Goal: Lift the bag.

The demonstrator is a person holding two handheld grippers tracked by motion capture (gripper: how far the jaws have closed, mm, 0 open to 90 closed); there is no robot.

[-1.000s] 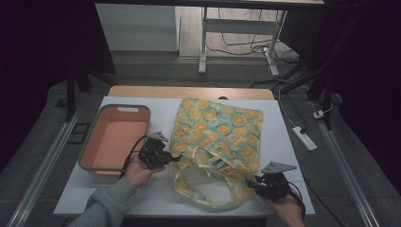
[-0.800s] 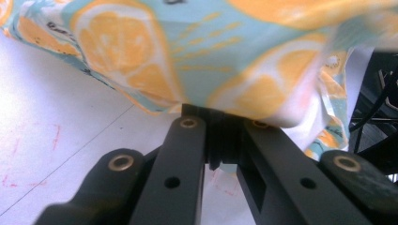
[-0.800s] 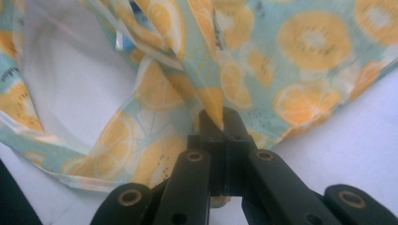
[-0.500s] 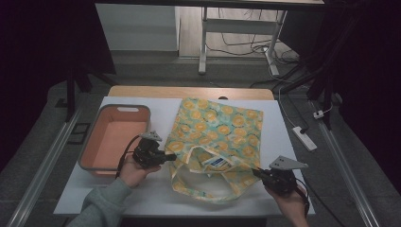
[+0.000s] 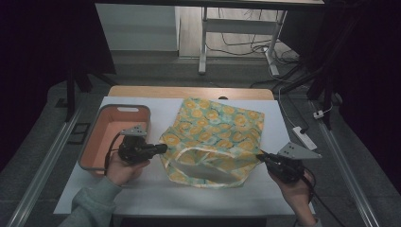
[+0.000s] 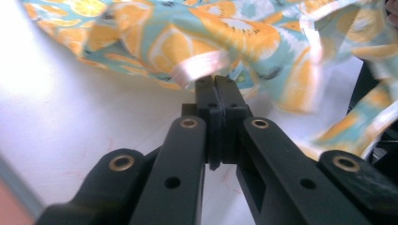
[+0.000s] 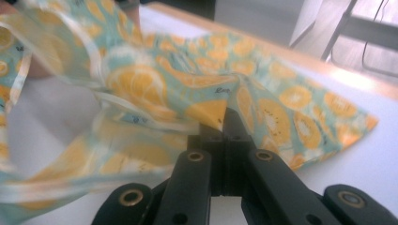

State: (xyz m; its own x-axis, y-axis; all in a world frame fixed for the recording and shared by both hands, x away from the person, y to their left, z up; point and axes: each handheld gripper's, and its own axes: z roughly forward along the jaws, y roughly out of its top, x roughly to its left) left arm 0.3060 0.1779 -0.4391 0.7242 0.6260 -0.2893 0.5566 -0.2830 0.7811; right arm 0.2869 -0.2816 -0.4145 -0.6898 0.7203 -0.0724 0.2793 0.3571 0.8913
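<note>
The white tabletop (image 5: 142, 198) fills the middle of the high view, its wooden far edge showing at the top. On it, centre frame, lies the tote bag (image 5: 217, 127), teal cloth printed with orange slices, its mouth toward the lower edge and pulled open between my two hands. Left of the tote bag, near but apart, sits the salmon-pink bin (image 5: 101, 142). My left hand-held gripper (image 5: 163, 148), at centre left, has its jaws closed tight on the left edge of the bag's mouth; in the left gripper view (image 6: 215, 82) a pale strap loops right at the tips. My right hand-held gripper (image 5: 260, 156), at lower right, is likewise clamped on the bag's right edge, with a fold of printed cloth pinched at its tips in the right gripper view (image 7: 224, 115).
</note>
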